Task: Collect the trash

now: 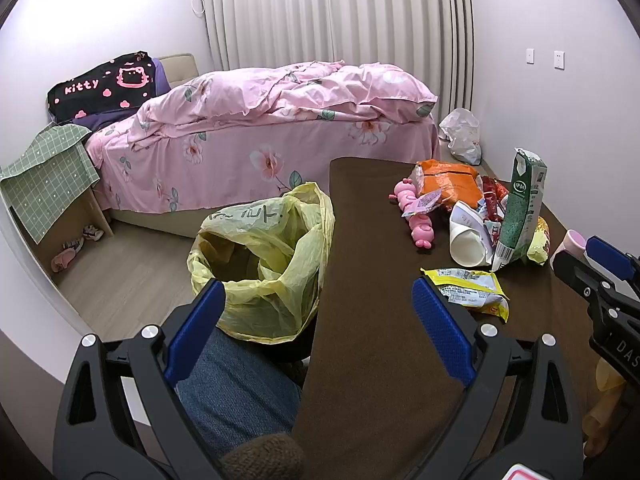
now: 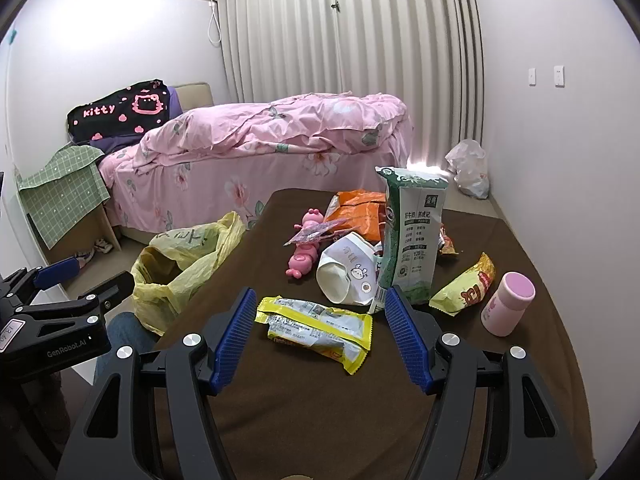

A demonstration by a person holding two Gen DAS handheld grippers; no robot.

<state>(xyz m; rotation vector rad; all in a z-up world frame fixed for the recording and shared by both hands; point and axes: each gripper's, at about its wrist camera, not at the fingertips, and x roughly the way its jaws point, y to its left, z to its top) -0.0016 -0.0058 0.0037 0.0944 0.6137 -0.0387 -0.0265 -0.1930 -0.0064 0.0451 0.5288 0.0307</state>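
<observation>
A flat yellow snack wrapper (image 2: pixel 316 326) lies on the brown table (image 2: pixel 320 420), just in front of and between the fingers of my right gripper (image 2: pixel 321 297), which is open and not touching it. Behind it stand a green carton (image 2: pixel 412 236), a tipped paper cup (image 2: pixel 348 276), a yellow snack bag (image 2: pixel 464 284) and an orange bag (image 2: pixel 360 212). My left gripper (image 1: pixel 320 312) is open and empty, hovering over the table's left edge beside the bin lined with a yellow bag (image 1: pixel 264 264). The wrapper (image 1: pixel 468 292) lies to its right.
A pink toy (image 2: pixel 304 252) and a pink bottle (image 2: pixel 508 304) share the table. A person's jeans-clad leg (image 1: pixel 232 384) is below the left gripper. A pink bed (image 2: pixel 260 152) stands behind, and a white plastic bag (image 2: pixel 468 172) lies on the floor by the wall.
</observation>
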